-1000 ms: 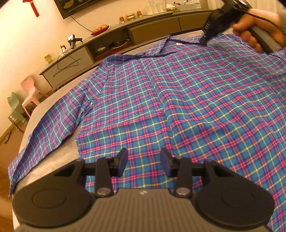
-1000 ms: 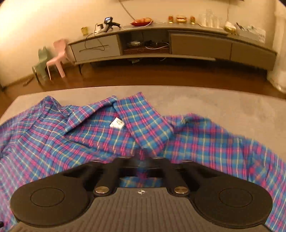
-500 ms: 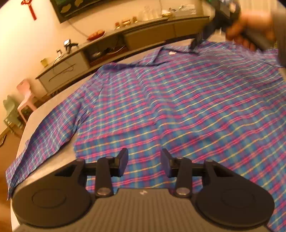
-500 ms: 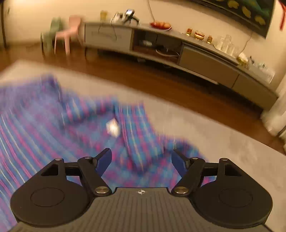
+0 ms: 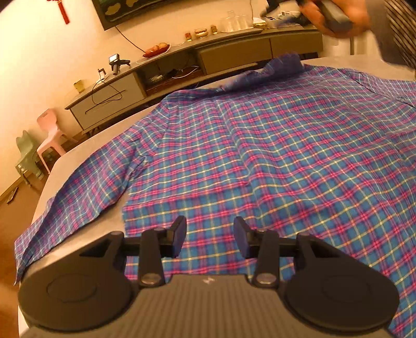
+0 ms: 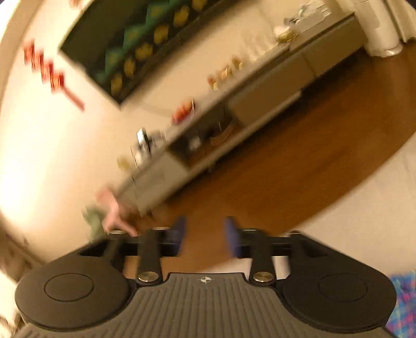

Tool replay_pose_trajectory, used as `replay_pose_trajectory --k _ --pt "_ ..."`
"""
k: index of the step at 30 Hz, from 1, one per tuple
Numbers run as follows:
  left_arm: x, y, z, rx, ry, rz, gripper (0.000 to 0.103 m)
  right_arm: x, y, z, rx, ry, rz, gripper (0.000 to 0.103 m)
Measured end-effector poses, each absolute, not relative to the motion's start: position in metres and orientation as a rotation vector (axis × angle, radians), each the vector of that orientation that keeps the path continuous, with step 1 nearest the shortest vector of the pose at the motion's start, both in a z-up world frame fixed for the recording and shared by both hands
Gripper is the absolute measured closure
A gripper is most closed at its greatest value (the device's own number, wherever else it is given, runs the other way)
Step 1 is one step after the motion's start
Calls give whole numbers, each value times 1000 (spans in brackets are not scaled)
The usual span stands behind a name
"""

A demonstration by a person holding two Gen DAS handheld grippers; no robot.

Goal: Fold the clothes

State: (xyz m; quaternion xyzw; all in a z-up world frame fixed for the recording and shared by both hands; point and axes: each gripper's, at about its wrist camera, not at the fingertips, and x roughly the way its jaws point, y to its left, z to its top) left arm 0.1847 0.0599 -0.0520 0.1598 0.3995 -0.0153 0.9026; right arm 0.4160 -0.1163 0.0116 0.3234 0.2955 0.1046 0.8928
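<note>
A blue, pink and yellow plaid shirt (image 5: 273, 156) lies spread on a grey bed (image 5: 85, 231), one sleeve (image 5: 78, 195) stretched toward the left corner and the collar (image 5: 280, 65) raised at the far edge. My left gripper (image 5: 209, 239) hovers open over the shirt's hem, nothing between its fingers. In the left wrist view a person's hand holds the right gripper (image 5: 335, 13) high above the collar, blurred. The right wrist view is blurred and tilted; my right gripper (image 6: 205, 236) is open and empty, pointing at the room. A scrap of the shirt (image 6: 403, 299) shows at that view's lower right.
A long grey TV cabinet (image 5: 182, 67) runs along the far wall, carrying a fruit plate, glasses and small gadgets. A pink chair (image 5: 50, 137) and a green chair (image 5: 26, 156) stand on the brown wooden floor left of the bed. A dark framed screen hangs above.
The right gripper let go of the collar, opened, and lifted away, swinging to face the wall. The left gripper stayed open over the hem, shifting slightly.
</note>
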Motion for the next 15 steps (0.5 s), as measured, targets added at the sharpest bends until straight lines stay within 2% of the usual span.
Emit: replay_pose_trajectory --k 3,5,6,8,11,12,15 --pt "176 58 -37 313 780 -62 62 365 -71 1 259 647 311 56" --pt "166 53 -28 314 742 -91 61 320 -36 -7 -64 589 370 31" --pt "164 51 -27 319 732 -98 60 301 -19 -17 -234 556 406 26" --pt "164 47 -28 334 734 -96 60 264 15 -36 -577 484 476 27" --pt "166 45 -33 348 752 -86 60 255 46 -67 -995 443 401 31" --pt "166 47 -34 348 758 -86 60 265 47 -73 -1062 446 379 31" --pt "165 50 -38 355 783 -100 60 285 39 -66 -996 475 393 32"
